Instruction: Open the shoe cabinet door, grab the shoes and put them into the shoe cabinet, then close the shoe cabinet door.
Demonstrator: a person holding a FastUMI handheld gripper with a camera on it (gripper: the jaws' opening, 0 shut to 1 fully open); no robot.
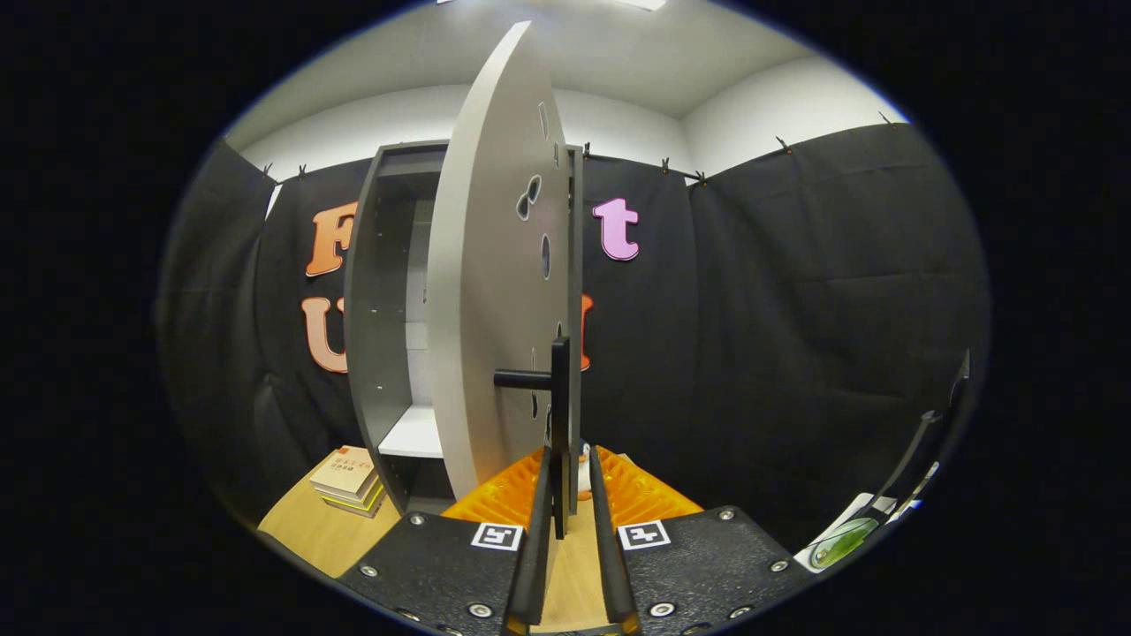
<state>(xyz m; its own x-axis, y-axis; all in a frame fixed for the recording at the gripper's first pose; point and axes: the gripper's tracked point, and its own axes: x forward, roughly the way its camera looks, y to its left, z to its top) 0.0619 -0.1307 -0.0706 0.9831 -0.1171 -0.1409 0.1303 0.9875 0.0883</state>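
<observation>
Nearest the camera, the hand-held gripper [565, 481] has its two fingers drawn close together on either side of the black handle [558, 415] of the cabinet door [490, 291]; the handle's lower bar drops into the narrow slot between them, but whether both pads actually press on it I cannot tell.

Furthest left on the wooden table [309, 530], a small stack of books [349, 481] lies just beside the foot of the shoe cabinet [380, 300]. That cabinet stands open, its dark frame showing a pale shelf [413, 435] low down and shadowed space above. Its door swings out toward the camera, edge-on, hiding the right part of the inside. Its free edge sits right at the fingers, leaving little room there.

Something small and pale [584, 468] peeks out just beyond the fingertips, too hidden to name. To the right, black cloth [795, 309] hangs well clear of the door.
</observation>
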